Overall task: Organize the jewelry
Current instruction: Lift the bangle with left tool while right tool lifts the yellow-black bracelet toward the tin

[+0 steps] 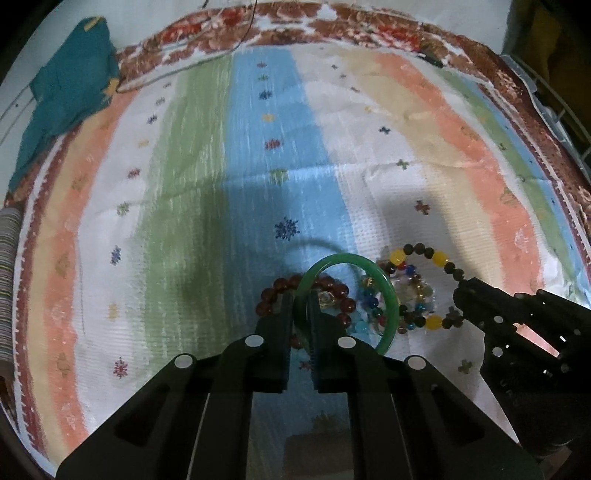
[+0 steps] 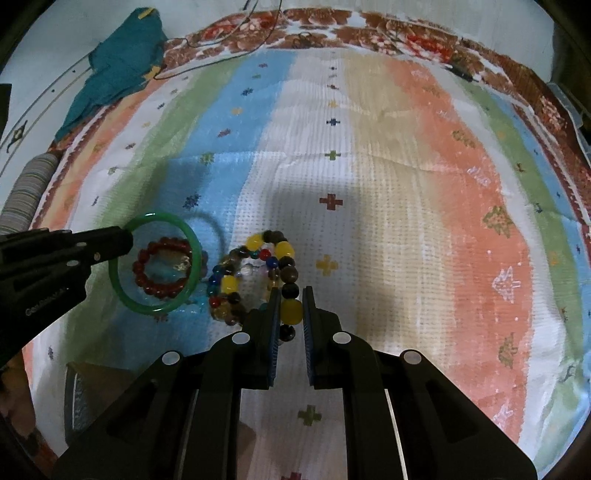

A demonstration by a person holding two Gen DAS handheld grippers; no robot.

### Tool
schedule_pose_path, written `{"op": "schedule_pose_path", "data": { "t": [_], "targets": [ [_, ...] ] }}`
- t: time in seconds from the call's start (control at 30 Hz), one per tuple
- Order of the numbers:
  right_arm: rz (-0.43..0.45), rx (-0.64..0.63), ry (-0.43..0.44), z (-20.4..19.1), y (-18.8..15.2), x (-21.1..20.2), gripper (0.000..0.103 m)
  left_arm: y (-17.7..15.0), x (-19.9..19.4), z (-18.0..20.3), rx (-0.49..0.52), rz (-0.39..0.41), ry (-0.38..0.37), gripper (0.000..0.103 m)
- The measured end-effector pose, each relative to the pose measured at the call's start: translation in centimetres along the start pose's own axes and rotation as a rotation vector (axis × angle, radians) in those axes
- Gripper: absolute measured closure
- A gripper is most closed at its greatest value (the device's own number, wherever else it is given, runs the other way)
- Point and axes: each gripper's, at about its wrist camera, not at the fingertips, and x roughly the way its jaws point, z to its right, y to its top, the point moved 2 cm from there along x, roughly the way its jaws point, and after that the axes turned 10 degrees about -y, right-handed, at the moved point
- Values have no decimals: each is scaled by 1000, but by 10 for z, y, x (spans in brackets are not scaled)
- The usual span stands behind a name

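Note:
My left gripper (image 1: 300,295) is shut on a green bangle (image 1: 388,291) and holds it tilted above the cloth; it also shows in the right wrist view (image 2: 192,240). A dark red bead bracelet (image 1: 340,286) lies under the bangle, seen through it in the right wrist view (image 2: 147,284). My right gripper (image 2: 291,295) is shut on a bracelet of yellow and dark beads (image 2: 286,273), also in the left wrist view (image 1: 439,256). A multicoloured bead bracelet (image 2: 218,280) lies beside it.
A striped patterned cloth (image 2: 369,166) covers the surface, with a brown floral border (image 1: 332,26) at the far edge. A teal cloth (image 1: 66,92) lies at the far left. A thin cable (image 2: 221,55) runs along the far border.

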Motion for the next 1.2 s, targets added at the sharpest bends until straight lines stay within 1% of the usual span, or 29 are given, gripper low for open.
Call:
{"op": "schedule_pose_path", "data": {
  "t": [0.1,0.2,0.27,0.5,0.77,0.93,1.1,1.2],
  "targets": [
    [16,-4,5,-2,-2,-10,90,-3,-6,0,-5,10,1,96],
    [34,-10,12,-5,-6,-20,90,-8,-13,0,7,25,30,96],
    [50,-17,8,-8,-8,-27,90,-11,-20,-1,7,35,33,96],
    [103,-23,38,-14,-13,-48,90,-20,-45,2,3,74,2,96],
    [170,-19,46,-13,-17,-71,90,-33,-68,4,12,112,1,95],
    [224,-13,51,-14,-21,-91,90,-40,-84,7,10,144,-16,95],
    [281,8,78,-12,-25,-114,90,-49,-97,14,31,171,-22,95],
    [315,4,75,-13,-29,-128,90,-55,-104,18,38,186,-32,95]
  ]
}}
